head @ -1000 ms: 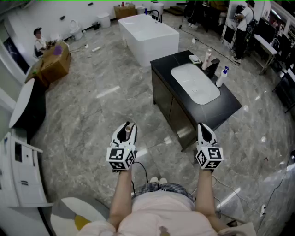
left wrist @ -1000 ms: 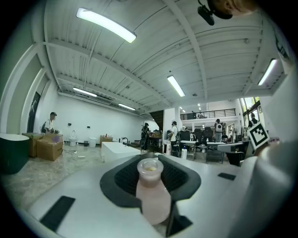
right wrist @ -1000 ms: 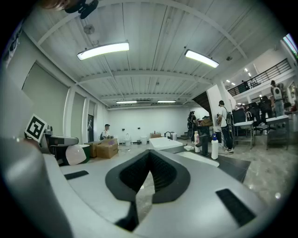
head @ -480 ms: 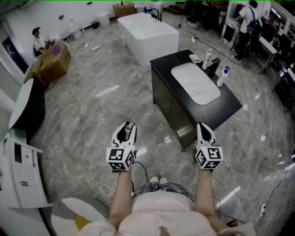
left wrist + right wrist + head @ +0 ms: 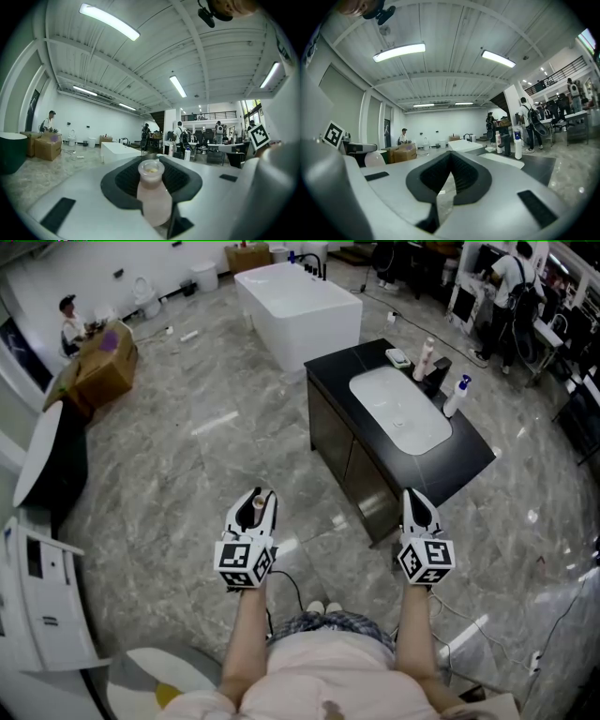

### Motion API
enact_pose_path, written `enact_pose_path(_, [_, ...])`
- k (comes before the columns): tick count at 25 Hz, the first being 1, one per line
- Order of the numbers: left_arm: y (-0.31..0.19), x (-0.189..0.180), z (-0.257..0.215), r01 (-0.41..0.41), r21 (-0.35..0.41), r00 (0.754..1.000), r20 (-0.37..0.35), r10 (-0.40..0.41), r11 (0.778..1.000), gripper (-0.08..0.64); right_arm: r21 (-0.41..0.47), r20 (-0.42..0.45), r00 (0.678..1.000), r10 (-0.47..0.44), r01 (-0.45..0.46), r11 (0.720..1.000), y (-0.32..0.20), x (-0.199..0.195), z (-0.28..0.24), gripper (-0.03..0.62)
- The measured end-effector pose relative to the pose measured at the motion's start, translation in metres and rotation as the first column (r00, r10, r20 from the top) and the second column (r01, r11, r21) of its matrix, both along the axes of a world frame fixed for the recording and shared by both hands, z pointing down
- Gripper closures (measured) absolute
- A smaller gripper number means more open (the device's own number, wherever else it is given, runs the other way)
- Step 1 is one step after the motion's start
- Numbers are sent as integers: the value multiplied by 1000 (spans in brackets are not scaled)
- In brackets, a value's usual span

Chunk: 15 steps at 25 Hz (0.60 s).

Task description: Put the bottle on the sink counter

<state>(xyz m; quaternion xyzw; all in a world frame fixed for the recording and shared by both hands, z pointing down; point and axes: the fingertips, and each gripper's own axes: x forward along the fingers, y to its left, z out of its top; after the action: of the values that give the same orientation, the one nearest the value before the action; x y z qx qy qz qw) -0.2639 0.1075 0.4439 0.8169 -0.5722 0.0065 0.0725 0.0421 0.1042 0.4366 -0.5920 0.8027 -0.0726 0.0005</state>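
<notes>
Grey marbled floor (image 5: 178, 465) fills most of the head view. White bathtub (image 5: 298, 307) stands at the far end. Just nearer is the black sink counter (image 5: 471, 463) with a white basin (image 5: 398, 411) set into it. A spray bottle (image 5: 455, 396) and a tall pale container (image 5: 426, 358) stand on the counter's far edge beside the basin. Cardboard box (image 5: 105, 369) sits at upper left, with a person beside it. Both grippers are held level in front of the person, short of the counter. Left gripper (image 5: 255, 506): jaws part-way in, clamped on the bottle (image 5: 152, 197), pale pink, open-necked, upright between the pads, well apart from the sink counter. Right gripper (image 5: 419, 508): jaws drawn together with tips meeting, nothing between them.
</notes>
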Motion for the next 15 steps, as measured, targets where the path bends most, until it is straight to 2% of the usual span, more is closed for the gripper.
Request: enact_pose_path(15, [-50,-14,8,-18,-11,1000,-7,18,1000,426,-13,23,999,22,-22,1000,-42,-10,7,577])
